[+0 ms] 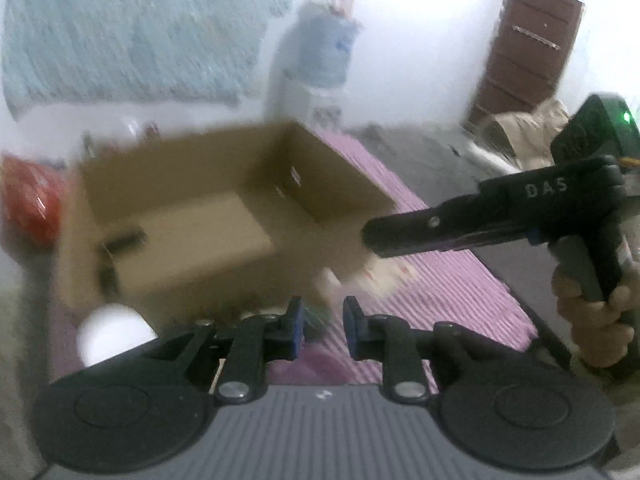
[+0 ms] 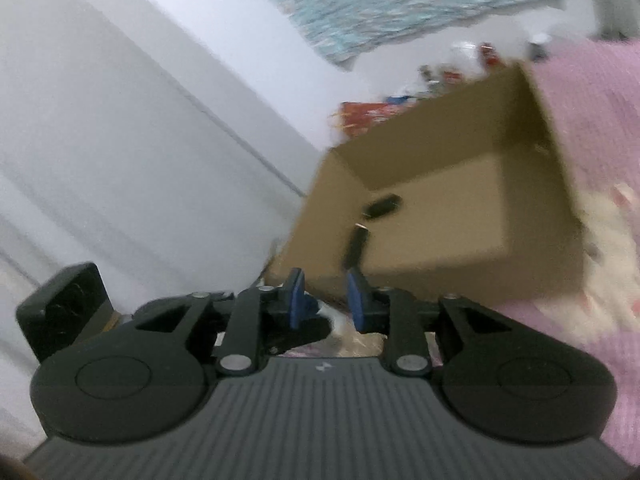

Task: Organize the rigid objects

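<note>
Box (image 1: 224, 216) open on pink bedspread (image 1: 448, 280), near its left edge; two black items (image 2: 378, 206) on box floor, left end
Left gripper (image 1: 322, 326) short of near wall, slightly parted, nothing between pads
Right gripper (image 2: 324, 300) likewise ajar, empty
White ball (image 1: 114, 332) beside box's near-left corner
Risk: grippers crowd together over box, may collide; blur means fast motion, rim knock could shift box

Open brown cardboard box (image 1: 224, 216) on pink striped cloth, flaps off, upright. Two small black oblong items (image 2: 382, 206) (image 2: 356, 246) inside, near one corner, slightly apart.
</note>
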The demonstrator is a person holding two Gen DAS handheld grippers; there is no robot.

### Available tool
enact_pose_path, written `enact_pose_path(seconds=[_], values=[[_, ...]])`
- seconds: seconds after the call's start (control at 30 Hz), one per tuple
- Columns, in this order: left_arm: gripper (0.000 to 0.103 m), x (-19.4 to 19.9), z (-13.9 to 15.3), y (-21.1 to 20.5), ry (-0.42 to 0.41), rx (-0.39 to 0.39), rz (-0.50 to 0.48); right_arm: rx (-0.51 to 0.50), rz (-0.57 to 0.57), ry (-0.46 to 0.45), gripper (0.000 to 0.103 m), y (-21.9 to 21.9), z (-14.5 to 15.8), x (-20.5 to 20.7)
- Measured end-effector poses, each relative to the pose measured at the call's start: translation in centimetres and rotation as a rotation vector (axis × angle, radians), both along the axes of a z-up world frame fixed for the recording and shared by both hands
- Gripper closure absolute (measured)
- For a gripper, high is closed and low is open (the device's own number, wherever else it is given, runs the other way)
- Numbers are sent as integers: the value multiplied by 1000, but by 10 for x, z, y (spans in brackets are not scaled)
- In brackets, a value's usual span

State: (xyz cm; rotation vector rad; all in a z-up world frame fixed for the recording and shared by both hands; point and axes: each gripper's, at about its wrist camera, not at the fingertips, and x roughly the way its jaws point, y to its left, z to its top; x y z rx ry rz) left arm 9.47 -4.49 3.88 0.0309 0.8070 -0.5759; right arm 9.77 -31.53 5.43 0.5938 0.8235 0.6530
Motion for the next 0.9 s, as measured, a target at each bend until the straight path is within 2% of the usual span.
enact_pose_path(seconds=[0.13,0.3,0.43,0.53,0.63,0.77,0.9], values=[[74,-13,-35,-23,128,4,-81,18,-84,134,76,-30,-47,-36],[74,-14,-67,-46,226,33,-123,-12,-143,252,76,-37,-95,-62],[74,-17,-86,-59,249,93,-117,-19,-152,284,76,-36,-113,-72],[73,-16,-92,-61,280,94,-108,-39,-140,291,76,-29,-118,-72],[72,-18,-90,-64,266,93,-105,-49,-127,304,76,-17,-126,-65],[72,-17,-88,-67,256,95,-108,0,-101,306,78,-15,-134,-56],[72,-14,-90,-70,248,94,-115,45,-95,308,76,-14,-139,-50]])
